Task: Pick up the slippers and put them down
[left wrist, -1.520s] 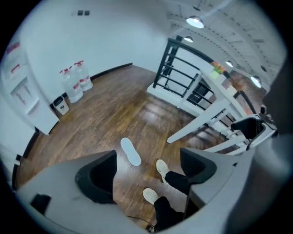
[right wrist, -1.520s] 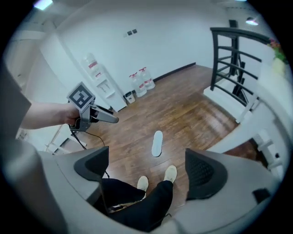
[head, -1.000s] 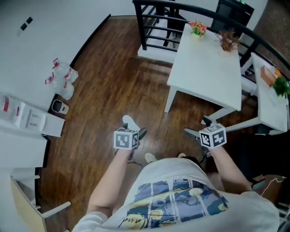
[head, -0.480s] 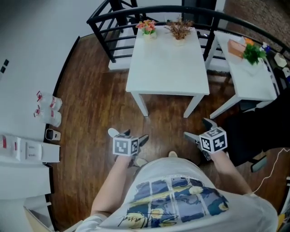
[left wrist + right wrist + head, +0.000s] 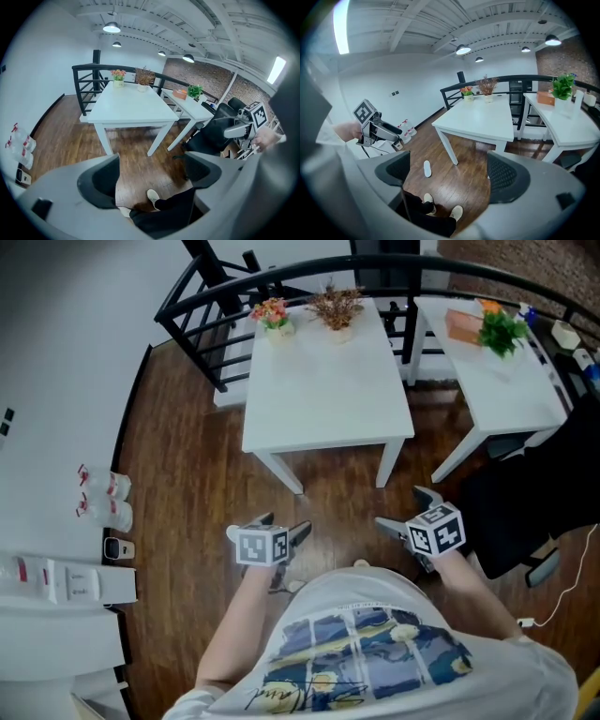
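One white slipper [image 5: 426,168] lies on the wood floor near the white table's leg; in the head view the slipper [image 5: 233,534] peeks out just left of my left gripper's marker cube. My left gripper [image 5: 283,526] hangs above the floor beside it, jaws apart with nothing between them. In the left gripper view only floor and the person's shoes show past the left gripper [image 5: 152,166]. My right gripper [image 5: 406,510] is held further right, also open and empty [image 5: 447,171]. I see no second slipper.
A white table [image 5: 323,381] with two flower pots stands ahead, and a second white table [image 5: 487,362] stands to its right. A black railing [image 5: 202,292] runs behind them. A black office chair [image 5: 525,512] is at the right. Wrapped bottles [image 5: 103,502] and a white box [image 5: 66,582] sit by the left wall.
The head view has swung, so the tables now sit ahead at the centre. Both grippers travelled with the turn, jaws unchanged. The slipper shifted from ahead of the left gripper to its left side.
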Motion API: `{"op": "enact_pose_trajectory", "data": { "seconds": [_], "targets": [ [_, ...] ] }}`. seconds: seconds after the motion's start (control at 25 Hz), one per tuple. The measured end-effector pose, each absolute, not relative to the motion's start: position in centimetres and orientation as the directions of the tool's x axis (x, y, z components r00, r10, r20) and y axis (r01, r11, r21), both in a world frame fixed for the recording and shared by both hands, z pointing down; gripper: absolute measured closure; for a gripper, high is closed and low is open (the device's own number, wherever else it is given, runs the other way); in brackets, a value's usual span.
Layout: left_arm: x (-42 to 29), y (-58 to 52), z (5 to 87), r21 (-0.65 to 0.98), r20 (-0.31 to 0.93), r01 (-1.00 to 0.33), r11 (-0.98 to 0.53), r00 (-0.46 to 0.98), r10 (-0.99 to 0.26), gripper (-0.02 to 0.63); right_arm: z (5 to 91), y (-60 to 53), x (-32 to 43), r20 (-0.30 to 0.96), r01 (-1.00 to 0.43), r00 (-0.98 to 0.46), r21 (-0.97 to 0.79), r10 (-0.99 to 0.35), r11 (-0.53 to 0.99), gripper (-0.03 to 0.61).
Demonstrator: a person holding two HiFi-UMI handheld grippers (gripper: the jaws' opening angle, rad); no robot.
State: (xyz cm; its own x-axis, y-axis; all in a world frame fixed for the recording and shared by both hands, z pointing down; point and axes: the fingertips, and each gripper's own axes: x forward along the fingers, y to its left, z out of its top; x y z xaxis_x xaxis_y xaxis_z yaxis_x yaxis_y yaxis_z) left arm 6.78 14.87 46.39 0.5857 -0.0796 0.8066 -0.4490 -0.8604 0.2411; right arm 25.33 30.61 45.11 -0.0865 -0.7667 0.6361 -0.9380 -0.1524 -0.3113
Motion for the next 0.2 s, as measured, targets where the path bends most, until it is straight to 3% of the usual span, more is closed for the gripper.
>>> {"op": "enact_pose_trajectory", "data": {
  "seconds": [0.2],
  "targets": [
    [9.0, 14.5, 48.6, 0.238, 0.816, -0.474, -0.847, 0.571, -0.090, 0.184, 46.7, 29.4, 28.5, 0.628, -0.942, -0.117, -0.316, -0.770, -0.115, 0.055]
  ]
}}
